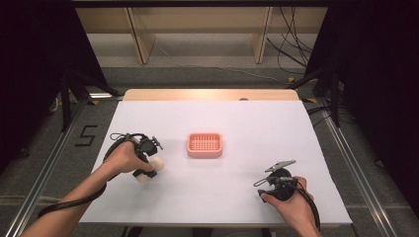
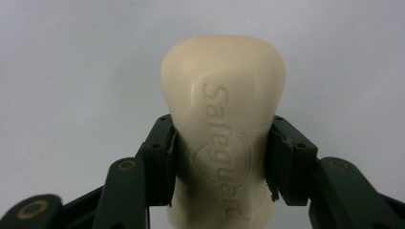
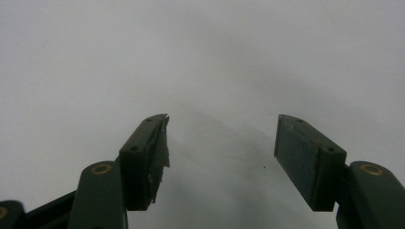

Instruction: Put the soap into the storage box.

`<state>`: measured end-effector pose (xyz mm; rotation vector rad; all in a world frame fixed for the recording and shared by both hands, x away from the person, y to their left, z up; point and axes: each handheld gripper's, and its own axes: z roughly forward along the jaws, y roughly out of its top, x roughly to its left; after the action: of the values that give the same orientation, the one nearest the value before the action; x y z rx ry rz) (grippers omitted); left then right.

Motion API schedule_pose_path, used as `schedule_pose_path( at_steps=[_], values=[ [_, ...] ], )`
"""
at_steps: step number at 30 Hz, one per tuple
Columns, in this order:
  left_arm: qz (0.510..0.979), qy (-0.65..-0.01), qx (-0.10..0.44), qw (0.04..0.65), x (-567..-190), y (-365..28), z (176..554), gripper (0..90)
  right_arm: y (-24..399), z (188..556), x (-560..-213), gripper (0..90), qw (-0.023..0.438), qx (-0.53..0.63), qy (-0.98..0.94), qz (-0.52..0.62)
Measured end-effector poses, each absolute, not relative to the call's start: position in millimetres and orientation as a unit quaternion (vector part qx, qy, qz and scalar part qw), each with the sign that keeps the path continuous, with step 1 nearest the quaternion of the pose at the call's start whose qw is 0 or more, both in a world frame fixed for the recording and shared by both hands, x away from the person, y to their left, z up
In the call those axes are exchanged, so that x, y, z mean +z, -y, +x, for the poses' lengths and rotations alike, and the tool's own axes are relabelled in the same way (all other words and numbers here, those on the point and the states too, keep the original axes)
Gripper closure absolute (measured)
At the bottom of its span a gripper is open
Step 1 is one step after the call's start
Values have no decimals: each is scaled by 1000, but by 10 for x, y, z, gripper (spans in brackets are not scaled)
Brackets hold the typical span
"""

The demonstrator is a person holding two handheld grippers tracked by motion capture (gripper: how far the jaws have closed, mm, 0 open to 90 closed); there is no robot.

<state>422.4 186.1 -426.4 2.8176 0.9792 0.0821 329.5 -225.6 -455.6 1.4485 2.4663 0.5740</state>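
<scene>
Two grippers over the white table [image 1: 212, 123] as we look from the high view. On the person's left, the left gripper [image 1: 148, 165] has a cream soap bar [image 1: 150, 169] between its jaws, low over the table surface, with the left hand [image 1: 123, 158] wrapped round the body of the tool. Ahead of those jaws and off toward the middle of the table sits a pink soap dish [image 1: 204, 144], near but clearly apart from the bar. On the other side, the right hand [image 1: 289, 197] holds the right gripper [image 1: 262, 190] low by the near edge, well apart from the dish.

Over to the left gripper view: the soap bar [image 2: 222, 124] stands right between the jaws, both pads pressed against its sides, its rounded end jutting out past the jaw tips. Embossed lettering reads "Safeguard" along its face.

Now the right gripper view: the right gripper [image 3: 222, 138] shows its jaws spread wide, only plain white table surface [image 3: 215, 57] between and beyond them.
</scene>
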Motion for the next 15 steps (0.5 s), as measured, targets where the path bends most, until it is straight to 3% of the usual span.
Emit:
schedule_pose_path(
  at_steps=[15],
  values=[
    [943,-323,28,77,-4231,-1783,4276,494,2268,3304,-4571,366,112,200,-841,489]
  ],
)
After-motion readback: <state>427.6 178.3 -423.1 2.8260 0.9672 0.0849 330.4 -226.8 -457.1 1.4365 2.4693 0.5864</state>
